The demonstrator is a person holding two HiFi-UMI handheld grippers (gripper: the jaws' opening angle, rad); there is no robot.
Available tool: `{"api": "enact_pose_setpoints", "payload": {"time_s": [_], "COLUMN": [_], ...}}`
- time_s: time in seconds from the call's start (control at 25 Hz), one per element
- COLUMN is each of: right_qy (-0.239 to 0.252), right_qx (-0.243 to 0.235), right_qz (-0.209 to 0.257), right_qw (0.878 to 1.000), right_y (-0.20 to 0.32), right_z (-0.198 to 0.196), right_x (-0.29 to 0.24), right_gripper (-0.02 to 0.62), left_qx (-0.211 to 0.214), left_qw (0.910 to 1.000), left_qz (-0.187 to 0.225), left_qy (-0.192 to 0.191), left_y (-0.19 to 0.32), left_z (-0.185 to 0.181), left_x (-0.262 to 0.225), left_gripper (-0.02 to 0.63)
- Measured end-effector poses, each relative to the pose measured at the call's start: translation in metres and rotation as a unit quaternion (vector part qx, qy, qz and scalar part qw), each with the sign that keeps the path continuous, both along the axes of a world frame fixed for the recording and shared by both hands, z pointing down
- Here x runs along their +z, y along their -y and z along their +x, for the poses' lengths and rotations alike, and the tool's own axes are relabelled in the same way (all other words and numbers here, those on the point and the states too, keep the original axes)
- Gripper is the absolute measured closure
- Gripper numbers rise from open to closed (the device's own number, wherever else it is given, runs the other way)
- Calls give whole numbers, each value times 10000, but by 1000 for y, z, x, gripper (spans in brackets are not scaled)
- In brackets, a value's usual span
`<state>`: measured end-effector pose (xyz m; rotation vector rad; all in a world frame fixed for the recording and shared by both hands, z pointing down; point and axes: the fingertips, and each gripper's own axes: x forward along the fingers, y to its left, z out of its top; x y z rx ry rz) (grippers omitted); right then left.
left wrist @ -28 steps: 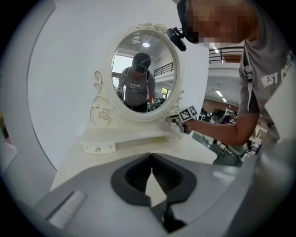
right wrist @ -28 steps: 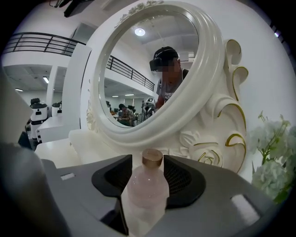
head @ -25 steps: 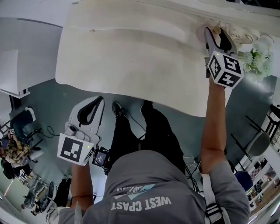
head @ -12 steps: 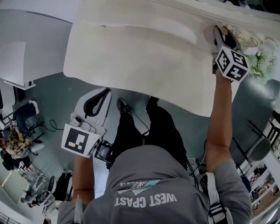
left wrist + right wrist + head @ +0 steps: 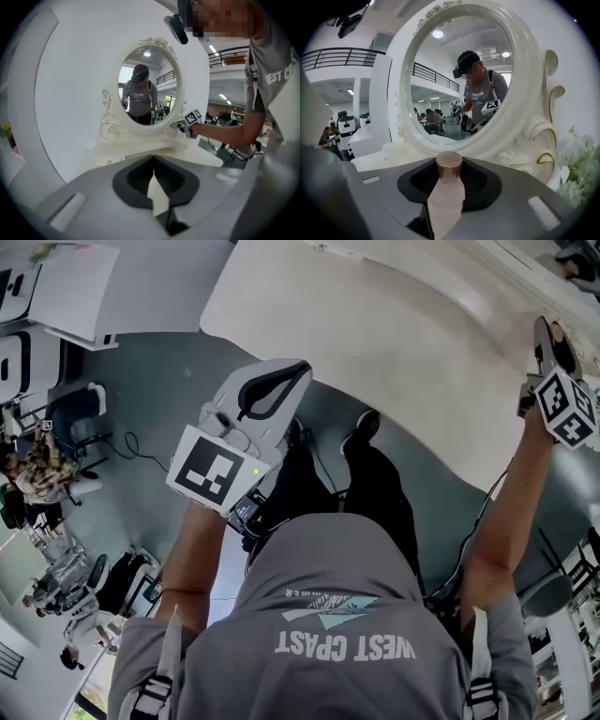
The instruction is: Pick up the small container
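1. The small container (image 5: 446,199), a pale pink bottle with a brown cap (image 5: 449,163), sits between the jaws of my right gripper (image 5: 449,172). The cap is at the far end, toward the mirror.
2. Those jaws have just been closing, and their dark pads now press on the bottle's sides: the gripper grasps it.
3. Just beyond the container stands an oval mirror (image 5: 459,79) in an ornate white frame with gold-lined scrolls. My reflection shows in its glass.
4. White flowers (image 5: 581,173) stand to the right of the frame, near the gripper.
5. From my head view, the right gripper (image 5: 551,338) reaches over the far right corner of the cream table (image 5: 403,324), my arm stretched out.
6. My left gripper (image 5: 298,369) hangs well apart from it, at the table's near edge, over the grey floor (image 5: 159,381).
7. Its jaws are clenched tip to tip with nothing between them. The left gripper (image 5: 153,164) points toward the mirror from a distance.
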<state>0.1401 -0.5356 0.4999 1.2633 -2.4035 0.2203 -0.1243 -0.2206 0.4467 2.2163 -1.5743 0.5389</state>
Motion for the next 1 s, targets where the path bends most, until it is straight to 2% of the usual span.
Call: {"api": "enact_pose_setpoints", "payload": {"time_s": [0.24,0.52,0.76,1.0], "right_qy": [166,269,278,293], "right_qx": [-317,-568,-751,-911], "right_qz": [121,243,275,356], "right_qw": [9993,9977,9964,9948], "right_y": [-51,-106,-154,-202], "right_z": [-25,-33,-83,-100], "right_x": [-64,-122,-145,-176], "right_gripper": [459,457,457,457], "left_qx": [-53,4,65,244], "left_qw": [9995,9970,9955,9935], "left_qz": [297,767,927,1106], "left_qy": [-7,-71,-168,-147], "left_y": [-21,-34,-48,-64], "left_z": [-17,-20,-63,-72], "left_x": [-36,-71,-83,-105], "left_gripper": [604,604,604,604]}}
